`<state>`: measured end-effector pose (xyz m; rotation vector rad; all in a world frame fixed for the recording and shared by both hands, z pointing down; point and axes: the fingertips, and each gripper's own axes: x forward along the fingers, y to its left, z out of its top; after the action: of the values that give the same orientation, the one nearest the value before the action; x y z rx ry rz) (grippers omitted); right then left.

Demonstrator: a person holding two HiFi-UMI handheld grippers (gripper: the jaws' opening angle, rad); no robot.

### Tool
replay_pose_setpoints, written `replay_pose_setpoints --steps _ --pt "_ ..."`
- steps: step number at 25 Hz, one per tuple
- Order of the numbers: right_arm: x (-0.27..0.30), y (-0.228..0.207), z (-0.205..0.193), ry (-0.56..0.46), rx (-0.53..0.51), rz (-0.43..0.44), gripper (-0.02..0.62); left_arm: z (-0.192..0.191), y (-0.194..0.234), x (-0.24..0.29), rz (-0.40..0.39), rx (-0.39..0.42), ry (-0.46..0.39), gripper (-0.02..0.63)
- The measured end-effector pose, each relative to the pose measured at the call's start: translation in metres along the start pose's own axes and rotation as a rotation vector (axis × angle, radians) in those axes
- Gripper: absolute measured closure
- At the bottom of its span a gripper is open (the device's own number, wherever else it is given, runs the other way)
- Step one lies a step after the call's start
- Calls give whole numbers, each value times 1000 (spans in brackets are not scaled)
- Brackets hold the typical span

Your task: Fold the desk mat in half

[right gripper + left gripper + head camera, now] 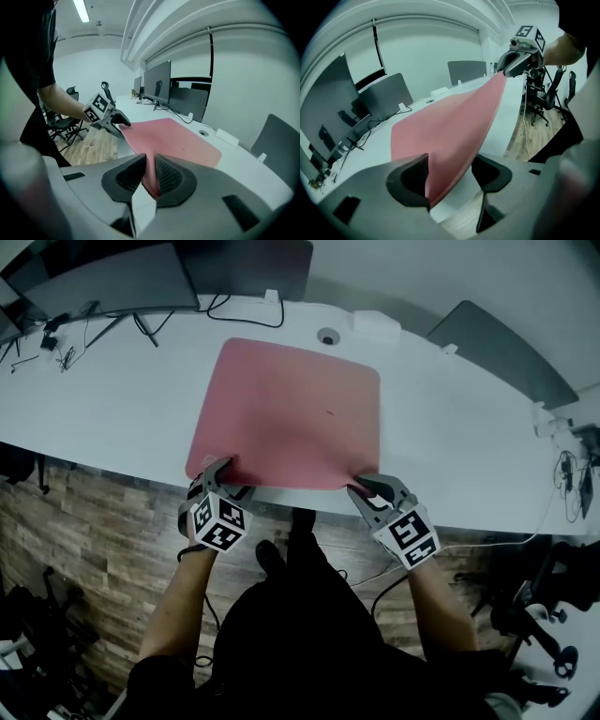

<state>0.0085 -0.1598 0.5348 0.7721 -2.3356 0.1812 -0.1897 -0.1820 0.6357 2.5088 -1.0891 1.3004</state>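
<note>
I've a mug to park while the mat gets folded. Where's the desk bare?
Bare desk lies left of the desk mat, up to the cables, and right of it, up to the cords. Crowded: the far edge, with grommet, white box and monitors.

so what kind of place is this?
Most likely an open-plan office: a long white curved desk carrying dark flat monitors, with black swivel chairs standing on wood-plank flooring beside it.
</note>
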Motion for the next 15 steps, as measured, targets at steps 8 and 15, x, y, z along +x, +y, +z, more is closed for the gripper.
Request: replay_pose_setpoints --steps 8,15 --pt "-24 -7 -18 53 -23 -44 511 15 20 -30 12 -48 -80 520" --pt "9 66 10 22 -154 5 391 82 10 -69 -39 -55 -185 534"
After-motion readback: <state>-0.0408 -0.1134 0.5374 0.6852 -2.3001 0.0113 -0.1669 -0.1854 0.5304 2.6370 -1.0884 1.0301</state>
